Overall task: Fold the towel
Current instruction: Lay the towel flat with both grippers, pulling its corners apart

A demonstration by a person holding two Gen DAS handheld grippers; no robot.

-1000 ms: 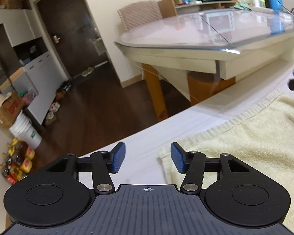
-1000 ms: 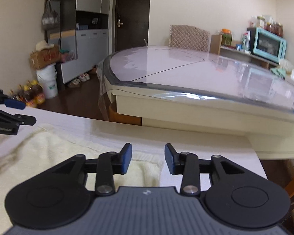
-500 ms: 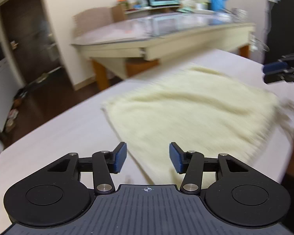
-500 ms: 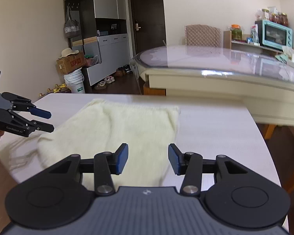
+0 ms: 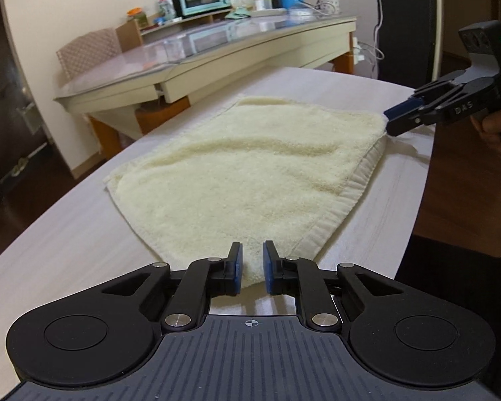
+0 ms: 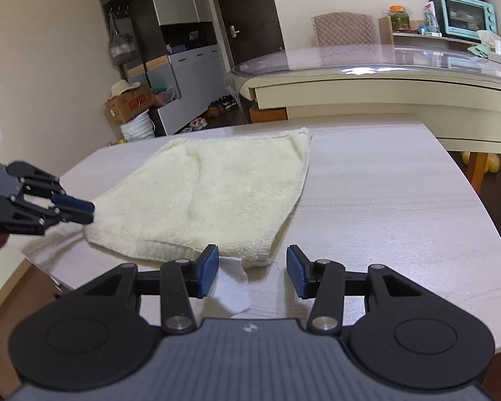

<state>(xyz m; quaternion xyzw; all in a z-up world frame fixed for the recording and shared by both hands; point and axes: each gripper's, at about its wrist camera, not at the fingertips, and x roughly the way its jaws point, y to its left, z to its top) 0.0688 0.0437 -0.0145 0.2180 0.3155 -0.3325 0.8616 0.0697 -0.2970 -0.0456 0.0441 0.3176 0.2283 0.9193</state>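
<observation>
Cream terry, already doubled over once by the look of it, so we're grabbing the two near corners to make the next fold. Our left gripper (image 5: 251,265) has just been closing, and its jaws are now nearly together with the nearest corner of the towel (image 5: 250,173) bunched between the pads, so we'd call that a pinch. Our right gripper (image 6: 250,272) sits about half open right at the other near corner, nothing pinched yet; a white tag (image 6: 233,292) pokes out between its fingers. Holding both near corners should let us lift one edge evenly. The towel lies flat on the table (image 6: 400,200), its far edge toward the glass-topped table (image 6: 384,67) beyond.
</observation>
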